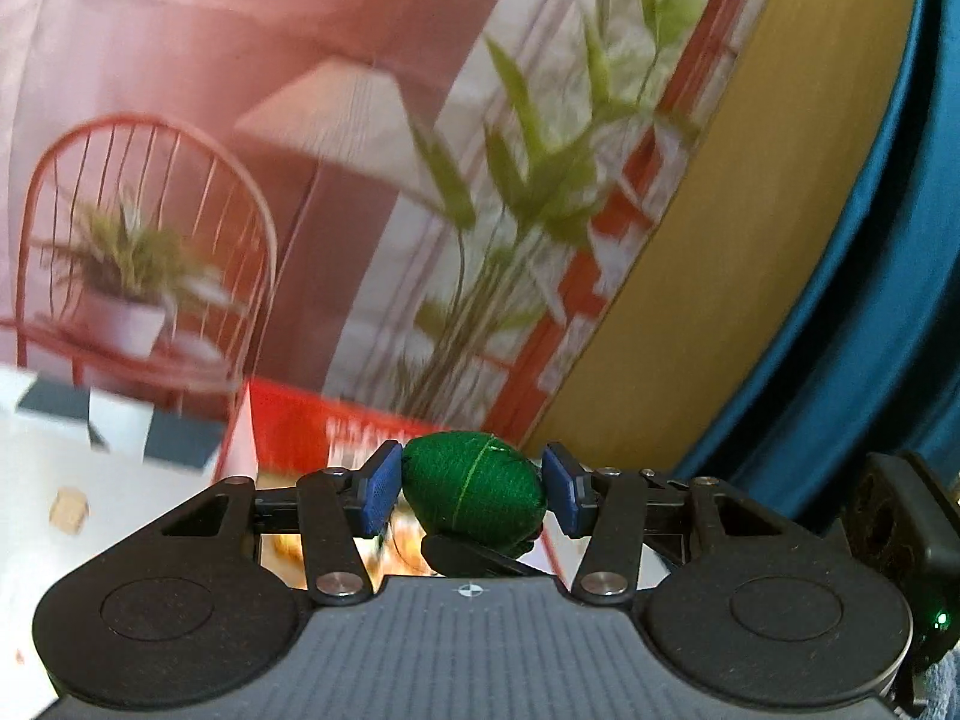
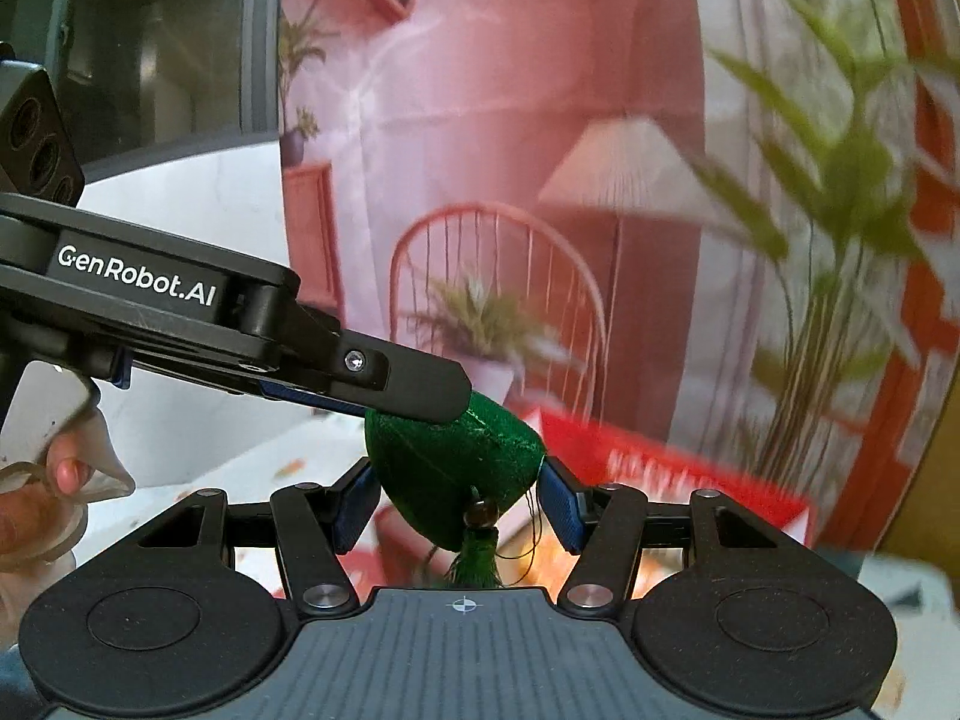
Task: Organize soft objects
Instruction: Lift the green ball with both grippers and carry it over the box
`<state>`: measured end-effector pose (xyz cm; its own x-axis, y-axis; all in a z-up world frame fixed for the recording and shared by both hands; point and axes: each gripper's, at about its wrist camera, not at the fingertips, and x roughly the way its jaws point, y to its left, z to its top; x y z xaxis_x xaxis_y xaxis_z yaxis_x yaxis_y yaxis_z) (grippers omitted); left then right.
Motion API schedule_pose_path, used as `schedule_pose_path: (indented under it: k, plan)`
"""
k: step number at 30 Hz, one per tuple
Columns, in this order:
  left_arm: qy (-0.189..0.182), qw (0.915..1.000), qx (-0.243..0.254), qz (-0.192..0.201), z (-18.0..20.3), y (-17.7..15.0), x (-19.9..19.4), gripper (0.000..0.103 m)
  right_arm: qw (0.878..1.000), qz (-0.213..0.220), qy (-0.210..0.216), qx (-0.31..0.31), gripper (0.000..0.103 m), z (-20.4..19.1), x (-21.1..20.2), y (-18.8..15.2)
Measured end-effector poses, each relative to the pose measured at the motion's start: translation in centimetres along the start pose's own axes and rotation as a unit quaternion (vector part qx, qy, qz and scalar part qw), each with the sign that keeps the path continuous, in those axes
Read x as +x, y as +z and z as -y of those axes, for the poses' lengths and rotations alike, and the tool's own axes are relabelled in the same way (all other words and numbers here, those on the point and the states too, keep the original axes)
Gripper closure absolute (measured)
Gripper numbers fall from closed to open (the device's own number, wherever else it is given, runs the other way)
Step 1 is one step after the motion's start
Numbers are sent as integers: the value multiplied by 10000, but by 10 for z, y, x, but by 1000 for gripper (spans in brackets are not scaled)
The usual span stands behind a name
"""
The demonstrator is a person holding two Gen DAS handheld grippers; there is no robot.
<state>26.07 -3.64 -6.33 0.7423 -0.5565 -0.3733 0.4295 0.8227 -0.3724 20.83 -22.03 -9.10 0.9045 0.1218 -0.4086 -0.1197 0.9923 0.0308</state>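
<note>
A dark green stuffed fabric pouch [image 1: 474, 495] with a bead and green tassel [image 2: 477, 561] hangs in the air between both grippers. In the left wrist view my left gripper [image 1: 475, 495] has its blue pads on either side of the pouch, the right pad slightly apart from it. In the right wrist view my right gripper [image 2: 459, 507] has its blue pads against the pouch [image 2: 450, 468]. The left gripper's black fingers [image 2: 414, 384] come in from the left and reach the pouch's top.
A red box [image 1: 312, 426] stands behind the pouch on a white table [image 1: 120, 504]; it also shows in the right wrist view [image 2: 660, 462]. A printed backdrop with a red chair, lamp and plants fills the background. A blue curtain [image 1: 870, 240] hangs at the right.
</note>
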Motion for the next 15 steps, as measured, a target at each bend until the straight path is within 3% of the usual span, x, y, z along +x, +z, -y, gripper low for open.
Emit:
schedule_pose_path:
  k: [3,7,15]
  plan:
    - [-8,9999,97,139,-2,18,7,49,9995,197,-66,-240,49,5,10,22]
    - [72,10000,-7,37,-13,30,28,49,9978,373,-103,-534,49,11,31,36]
    - [418,9972,-176,-586,-51,13,83,49,9997,-75,11,-226,49,30,94,11]
